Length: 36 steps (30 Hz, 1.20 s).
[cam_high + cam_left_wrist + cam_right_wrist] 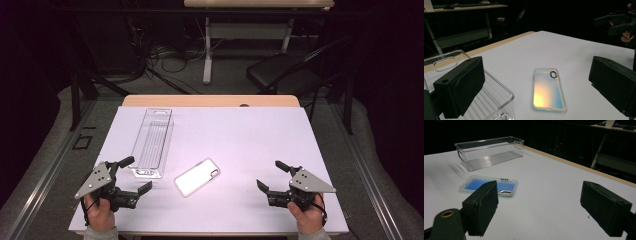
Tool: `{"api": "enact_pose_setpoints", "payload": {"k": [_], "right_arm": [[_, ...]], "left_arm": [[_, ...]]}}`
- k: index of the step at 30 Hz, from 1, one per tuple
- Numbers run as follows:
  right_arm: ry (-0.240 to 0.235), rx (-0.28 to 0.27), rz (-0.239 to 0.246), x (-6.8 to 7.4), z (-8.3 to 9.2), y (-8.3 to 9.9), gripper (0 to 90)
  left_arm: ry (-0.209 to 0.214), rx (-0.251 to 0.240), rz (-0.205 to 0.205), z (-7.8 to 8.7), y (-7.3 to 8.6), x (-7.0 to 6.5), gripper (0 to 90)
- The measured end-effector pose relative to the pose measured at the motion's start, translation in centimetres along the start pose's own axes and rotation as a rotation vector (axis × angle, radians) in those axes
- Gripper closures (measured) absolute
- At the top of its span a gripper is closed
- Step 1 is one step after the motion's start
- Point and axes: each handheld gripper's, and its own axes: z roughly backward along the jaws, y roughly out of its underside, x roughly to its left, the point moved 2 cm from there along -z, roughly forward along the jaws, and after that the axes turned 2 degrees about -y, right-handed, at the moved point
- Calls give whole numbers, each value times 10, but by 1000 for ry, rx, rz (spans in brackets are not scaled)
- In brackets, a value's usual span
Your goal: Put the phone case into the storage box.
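The left gripper and the right gripper both stand with jaws spread wide and nothing between them, one on either side of the flat, pale iridescent phone case lying on the white table. Just beyond the case's left end stands the clear, long rectangular plastic bin, nearer the left gripper.

Iridescent phone case (clear bin)

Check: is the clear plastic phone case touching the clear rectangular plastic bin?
Apart. The high view shows a strip of bare white table between the clear plastic phone case and the near end of the clear rectangular plastic bin.
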Motion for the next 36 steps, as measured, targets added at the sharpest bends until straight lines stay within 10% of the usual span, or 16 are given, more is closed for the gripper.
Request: {"api": "enact_pose_setpoints", "payload": {"k": [36], "right_arm": [[-137, 188, -106, -7, -51, -33, 110]], "left_arm": [[21, 67, 60, -6, -12, 3, 9]]}}
